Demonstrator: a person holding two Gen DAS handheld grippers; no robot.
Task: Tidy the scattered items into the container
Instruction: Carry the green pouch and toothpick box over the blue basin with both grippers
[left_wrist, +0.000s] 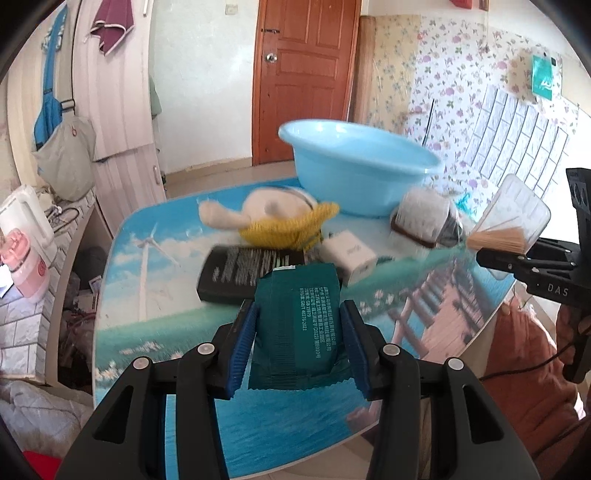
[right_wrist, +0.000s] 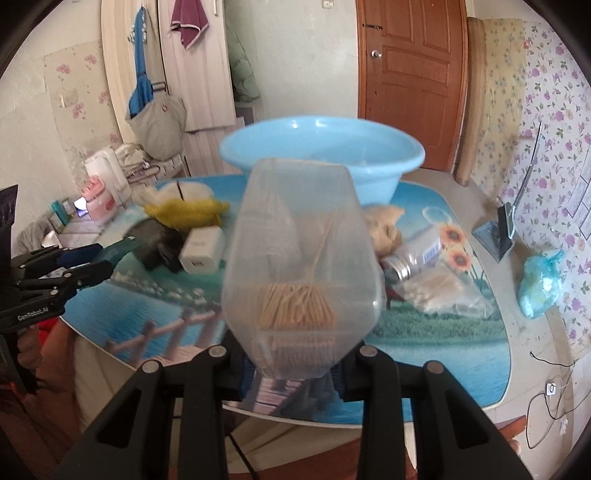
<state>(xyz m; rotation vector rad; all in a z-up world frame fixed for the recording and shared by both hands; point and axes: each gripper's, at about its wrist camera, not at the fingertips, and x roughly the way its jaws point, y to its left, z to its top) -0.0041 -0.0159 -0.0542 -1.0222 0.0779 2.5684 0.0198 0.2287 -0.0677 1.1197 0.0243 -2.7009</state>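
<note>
A scenic-print tabletop (left_wrist: 147, 258) filled the room's middle, the blue basin (left_wrist: 354, 162) at its far side. The left claw (left_wrist: 299, 339) pinched a green sachet (left_wrist: 299, 332), lifted short of the basin; the right claw (right_wrist: 295, 373) clamped a clear toothpick box (right_wrist: 301, 258), also held up before the basin. Carrying was the step in hand; next, each load needed moving over the rim and releasing. Only the right view showed a glass jar (right_wrist: 413, 258) beside the basin; only the left showed a black box (left_wrist: 240, 273).
</note>
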